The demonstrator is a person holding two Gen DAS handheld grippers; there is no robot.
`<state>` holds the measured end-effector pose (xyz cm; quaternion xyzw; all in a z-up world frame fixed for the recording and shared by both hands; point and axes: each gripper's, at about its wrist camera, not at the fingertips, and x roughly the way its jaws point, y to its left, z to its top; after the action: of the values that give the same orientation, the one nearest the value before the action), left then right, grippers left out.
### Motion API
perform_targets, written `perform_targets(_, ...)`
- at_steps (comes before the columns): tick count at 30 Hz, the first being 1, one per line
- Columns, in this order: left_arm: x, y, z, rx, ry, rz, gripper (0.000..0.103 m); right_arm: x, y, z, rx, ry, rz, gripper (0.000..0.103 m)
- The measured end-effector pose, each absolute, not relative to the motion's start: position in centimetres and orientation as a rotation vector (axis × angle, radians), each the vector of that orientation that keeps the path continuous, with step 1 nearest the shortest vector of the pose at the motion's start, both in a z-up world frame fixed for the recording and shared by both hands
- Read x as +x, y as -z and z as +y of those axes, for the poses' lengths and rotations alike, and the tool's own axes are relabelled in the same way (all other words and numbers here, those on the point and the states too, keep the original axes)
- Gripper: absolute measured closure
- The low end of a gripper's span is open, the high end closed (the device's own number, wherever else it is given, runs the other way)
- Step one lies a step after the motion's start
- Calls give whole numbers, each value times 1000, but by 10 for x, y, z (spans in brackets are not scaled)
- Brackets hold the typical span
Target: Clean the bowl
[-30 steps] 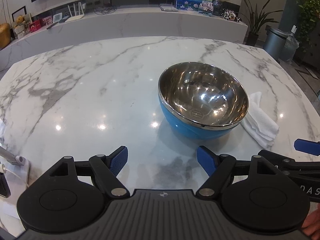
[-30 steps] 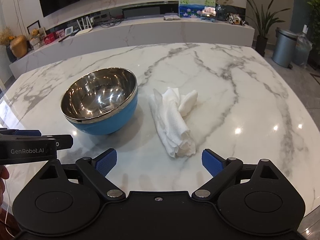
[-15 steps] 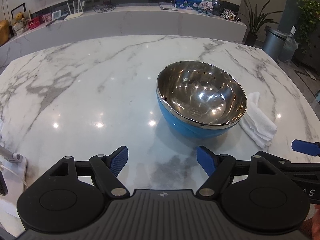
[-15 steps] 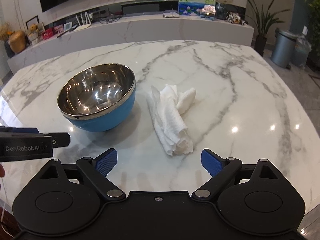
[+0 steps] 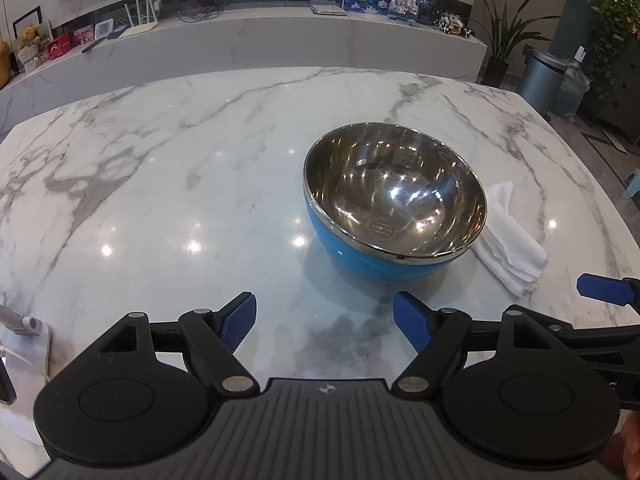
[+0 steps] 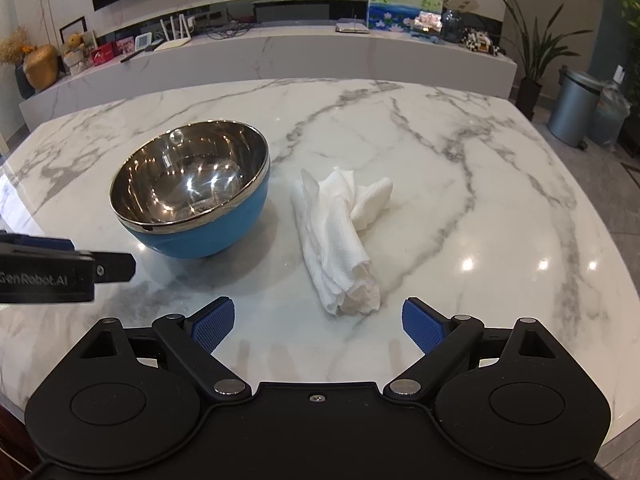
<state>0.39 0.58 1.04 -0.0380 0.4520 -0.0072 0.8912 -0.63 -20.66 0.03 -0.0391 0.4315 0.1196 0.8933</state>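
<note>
A bowl (image 5: 394,204) (image 6: 190,196), blue outside and shiny steel inside, stands upright on the white marble table (image 5: 160,184) (image 6: 460,184). To its right lies a rolled white paper towel (image 6: 340,236) (image 5: 508,248), apart from the bowl. My left gripper (image 5: 324,322) hangs open above the table, short of the bowl and a little left of it, with nothing between its blue pads. My right gripper (image 6: 318,322) is open too, its gap facing the near end of the towel without touching it. The left gripper's black body shows at the left edge of the right wrist view.
A white charging stand with a cable (image 5: 24,340) sits at the table's near left edge. Beyond the table runs a long marble counter (image 6: 280,52) with ornaments. A metal bin (image 6: 572,108) and potted plants (image 6: 536,60) stand on the floor to the right.
Both views shifted only slightly; the bowl and towel lie where they were. Both grippers stay open and empty.
</note>
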Motion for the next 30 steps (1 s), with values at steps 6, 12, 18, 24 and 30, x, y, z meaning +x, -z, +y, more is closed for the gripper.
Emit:
perform_targets(6,9,-20,8,-105,42,930,28,2,-1,-211,-80,-249,900,12)
perform_targets(12,25,-27,12,-122,57,951,28,16,-5,-210,-120,-280,921,16)
perform_targets(18,42,-34,16,-130,71,995,29,41,-9,-211,-124,-310,964,20)
perform_targets(24,66,-28,20,-172,103,1047,33,66,-2,-205,-154,-331,993,23)
perform_targets(30,80,-13,26,-195,109,1084,44,75,8,-206,-128,-330,1013,31)
